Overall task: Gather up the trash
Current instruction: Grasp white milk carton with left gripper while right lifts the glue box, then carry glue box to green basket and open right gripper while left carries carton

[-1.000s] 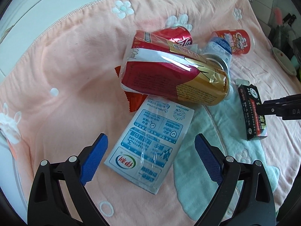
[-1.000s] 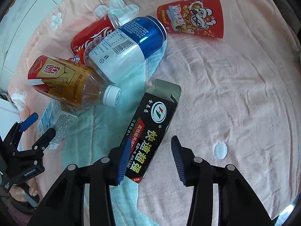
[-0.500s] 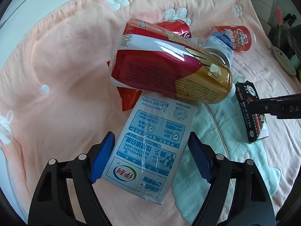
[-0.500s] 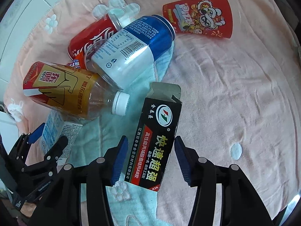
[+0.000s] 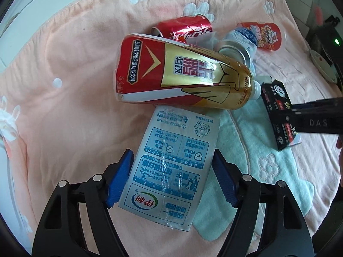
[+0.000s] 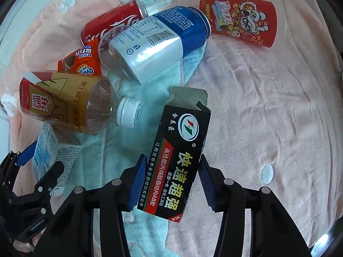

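Note:
Trash lies on a pink towel [image 5: 70,98]. My left gripper [image 5: 171,178] has closed around a flat blue-and-white milk pouch [image 5: 171,167], with its blue pads at both edges. My right gripper [image 6: 169,184] is shut on a black glue box [image 6: 178,158], which also shows in the left wrist view [image 5: 276,107]. A red-and-gold drink bottle [image 5: 182,75] lies just beyond the pouch. Behind it are a red cola can [image 6: 111,25], a blue-and-white can [image 6: 158,40], an orange snack wrapper [image 6: 81,62] and a red cup [image 6: 240,21].
A light-green cloth [image 5: 253,150] lies on the towel under the pouch and the box. A white surface [image 5: 42,0] borders the towel at the far left. Dark objects [image 5: 325,42] stand past the towel's right edge.
My left gripper moved forward over the milk pouch and narrowed until its pads reach the pouch edges. My right gripper advanced and closed on the black box. The drink bottle rolled.

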Action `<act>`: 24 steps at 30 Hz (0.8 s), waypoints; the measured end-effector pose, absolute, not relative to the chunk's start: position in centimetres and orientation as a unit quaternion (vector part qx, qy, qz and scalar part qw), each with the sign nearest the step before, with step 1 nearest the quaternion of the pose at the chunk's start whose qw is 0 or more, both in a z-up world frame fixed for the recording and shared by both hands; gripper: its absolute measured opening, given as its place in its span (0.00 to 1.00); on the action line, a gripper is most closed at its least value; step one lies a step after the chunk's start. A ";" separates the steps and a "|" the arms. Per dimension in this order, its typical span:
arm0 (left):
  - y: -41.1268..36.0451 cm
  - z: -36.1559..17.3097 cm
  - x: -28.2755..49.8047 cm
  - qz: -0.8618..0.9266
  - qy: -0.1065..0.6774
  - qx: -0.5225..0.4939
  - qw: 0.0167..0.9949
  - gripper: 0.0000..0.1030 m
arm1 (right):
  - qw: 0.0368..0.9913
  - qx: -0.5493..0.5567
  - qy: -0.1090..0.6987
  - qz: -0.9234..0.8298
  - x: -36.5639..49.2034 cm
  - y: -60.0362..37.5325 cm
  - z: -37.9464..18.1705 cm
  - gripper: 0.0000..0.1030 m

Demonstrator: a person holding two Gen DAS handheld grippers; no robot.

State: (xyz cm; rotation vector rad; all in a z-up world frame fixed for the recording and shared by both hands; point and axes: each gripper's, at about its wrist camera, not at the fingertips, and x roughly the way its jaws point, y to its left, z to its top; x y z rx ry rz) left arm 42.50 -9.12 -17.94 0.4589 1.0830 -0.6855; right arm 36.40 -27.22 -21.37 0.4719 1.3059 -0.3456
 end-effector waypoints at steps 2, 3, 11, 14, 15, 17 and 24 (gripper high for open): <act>-8.9 -17.9 42.3 -0.313 0.503 0.209 0.778 0.71 | 0.760 0.208 0.597 -0.151 34.8 -26.6 -21.0 0.45; -8.7 -17.9 42.1 -0.307 0.503 0.206 0.781 0.71 | 0.764 0.202 0.595 -0.146 34.3 -26.4 -20.8 0.45; -6.3 -16.6 39.1 -0.272 0.500 0.170 0.805 0.67 | 0.793 0.173 0.574 -0.104 28.6 -25.3 -19.0 0.45; -5.2 -15.7 37.3 -0.259 0.497 0.151 0.814 0.67 | 0.806 0.154 0.564 -0.090 26.7 -24.4 -18.0 0.45; -4.7 -15.4 36.5 -0.255 0.495 0.144 0.818 0.67 | 0.811 0.148 0.560 -0.084 26.0 -24.2 -17.5 0.45; -3.9 -14.8 35.3 -0.247 0.495 0.131 0.823 0.67 | 0.820 0.136 0.552 -0.073 24.6 -23.7 -16.7 0.45; -0.6 -12.1 30.0 -0.222 0.478 0.101 0.844 0.67 | 0.838 0.112 0.533 -0.029 21.7 -21.8 -14.8 0.45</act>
